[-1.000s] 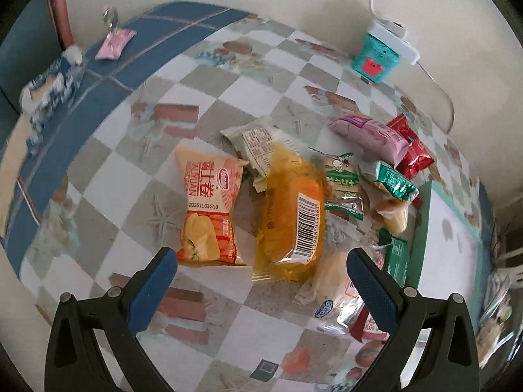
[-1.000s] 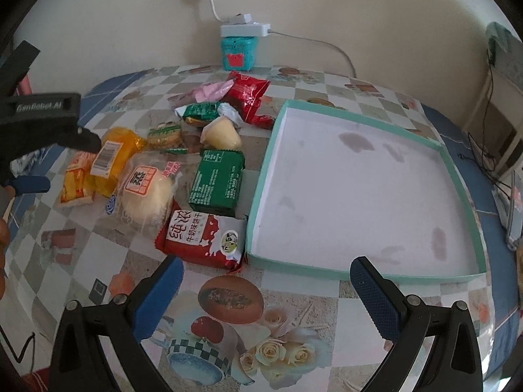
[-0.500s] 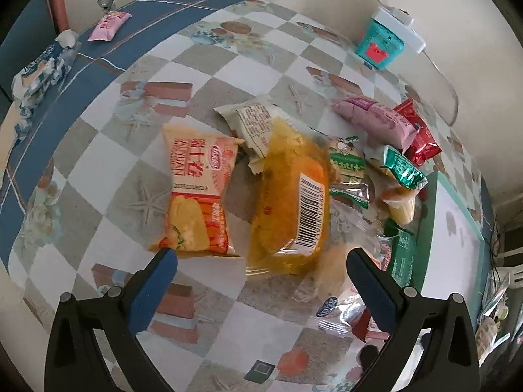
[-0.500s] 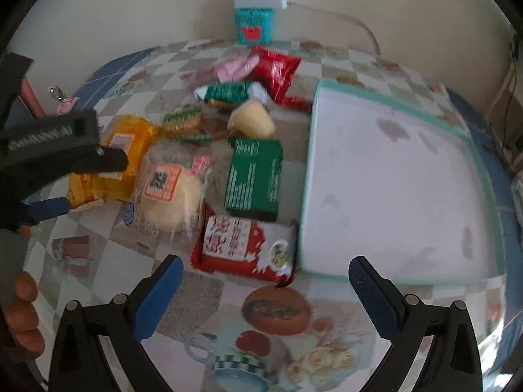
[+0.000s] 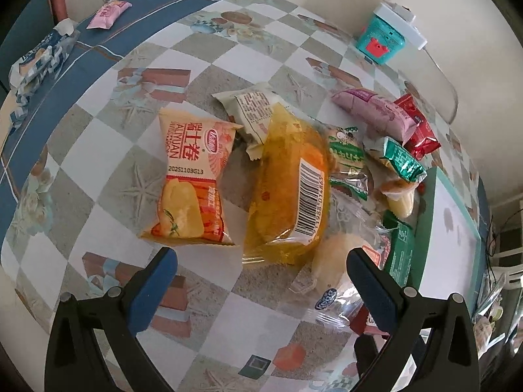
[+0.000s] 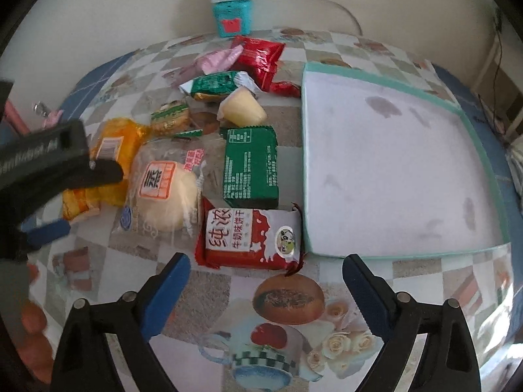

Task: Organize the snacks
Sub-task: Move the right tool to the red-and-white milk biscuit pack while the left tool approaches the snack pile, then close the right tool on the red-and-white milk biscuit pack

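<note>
Right claw (image 6: 266,276) is hanging just above the worktop (image 6: 209,290) with its jaws wide apart and nothing between them; they've just been closing in a little. It's tilted steeply down, right in front of the red-and-white biscuit pack (image 6: 250,240), which lies flat with one end touching the corner of the teal tray (image 6: 385,80). The tray has a pale, stained bottom and no snacks in it.

Left claw (image 5: 261,276) is spread wide too, gripping nothing, also aimed steeply down. Its blue fingertips (image 5: 157,281) sit just short of two packs: an orange egg-roll bag (image 5: 191,183) with a printed date code, and beside it a see-through yellow bag (image 5: 291,189) with a barcode sticker facing up. A pale wrapper (image 5: 251,112) is tucked partly under the yellow one.

The rest of the pile sits between those and the tray: a round bun in clear wrap (image 6: 163,192), a dark green pack (image 6: 251,166) lying back side up, a yellow jelly cup (image 6: 242,109) on its side, a small green foil pack (image 6: 215,85), a pink pack (image 5: 376,112) and a red one (image 6: 260,57). From the right camera you can see the left claw's black body, with some fingers (image 6: 34,336) at the frame edge, blurry.
</note>
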Demonstrator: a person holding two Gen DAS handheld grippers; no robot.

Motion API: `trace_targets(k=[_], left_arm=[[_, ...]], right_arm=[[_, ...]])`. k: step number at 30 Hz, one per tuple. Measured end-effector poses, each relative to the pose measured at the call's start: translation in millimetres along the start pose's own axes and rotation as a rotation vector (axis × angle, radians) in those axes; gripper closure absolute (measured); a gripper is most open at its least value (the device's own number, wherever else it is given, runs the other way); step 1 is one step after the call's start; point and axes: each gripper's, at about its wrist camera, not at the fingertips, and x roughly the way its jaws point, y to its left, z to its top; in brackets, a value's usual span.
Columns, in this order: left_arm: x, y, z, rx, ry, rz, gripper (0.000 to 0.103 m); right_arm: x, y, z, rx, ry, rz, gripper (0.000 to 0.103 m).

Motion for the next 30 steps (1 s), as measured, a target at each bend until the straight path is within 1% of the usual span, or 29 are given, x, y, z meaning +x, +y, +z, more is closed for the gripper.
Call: trace_targets(k=[3,6,11,15,21,23,25,30], left_arm=[[0,-2,-1,0.015,-0.001,0.015,0.0],[2,-4,-1,0.026,0.002,0.019,0.0],[4,-5,-2,0.031,0.012,0.015,0.001],[3,-5,-1,0.03,0.005,0.021,0.001],[2,-9,-3,0.039,0.009,0.014,0.001],[1,-9,-3,0.036,0.009,0.01,0.001],[3,-12,-2,0.033,0.011,0.008,0.001],[6,-18,-4,0.038,0.019,0.003,0.001]], right_arm=[[3,4,9,0.02,0.013,-0.006,0.007],[6,8,12,0.036,0.027,-0.003,0.007],[19,13,6,0.042,0.052,0.019,0.014],[23,9,5,0.061,0.039,0.031,0.015],[22,6,4,0.052,0.004,0.054,0.015],[22,5,5,0.053,-0.002,0.064,0.022],[21,4,5,0.051,-0.005,0.065,0.031],[18,-1,4,0.045,-0.012,0.091,0.034]])
